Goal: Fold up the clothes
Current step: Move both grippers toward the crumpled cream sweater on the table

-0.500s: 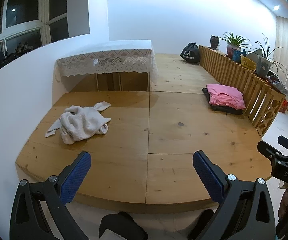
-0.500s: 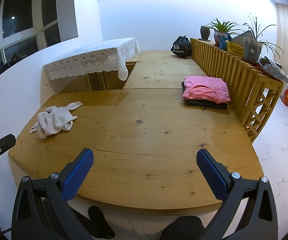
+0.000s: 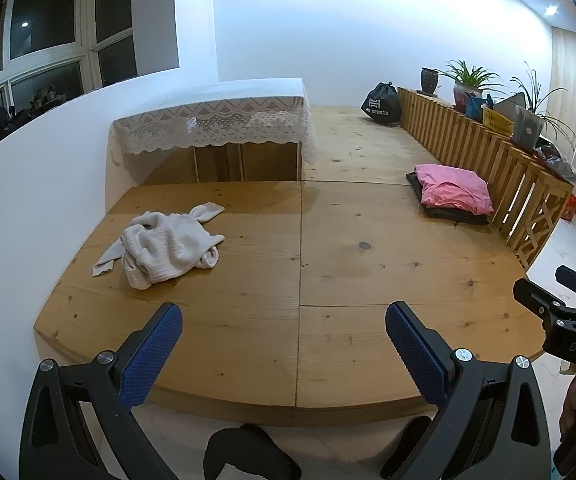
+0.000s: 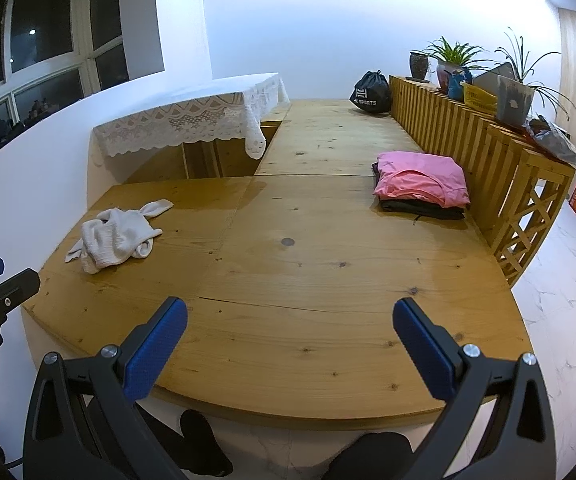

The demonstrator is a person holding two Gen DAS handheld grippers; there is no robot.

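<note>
Meanwhile, both claws gape empty; the cream garment (image 3: 165,244) lies crumpled, sleeves splayed, on the wooden platform (image 3: 368,280).

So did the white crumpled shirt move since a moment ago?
No. The white shirt lies in the same spot on the wooden platform, still left of the board seam, below the lace-covered table.

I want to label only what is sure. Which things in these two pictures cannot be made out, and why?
- Dark folded clothes, both views: the pink garment covers them; their number and kind are unclear.
- White garment: crumpled, so its type is unclear.
- Items on the wooden divider: small, overlapping.
- Right gripper in the left view: cut off by the right edge.
- Left gripper in the right view: cut off by the left edge.
</note>
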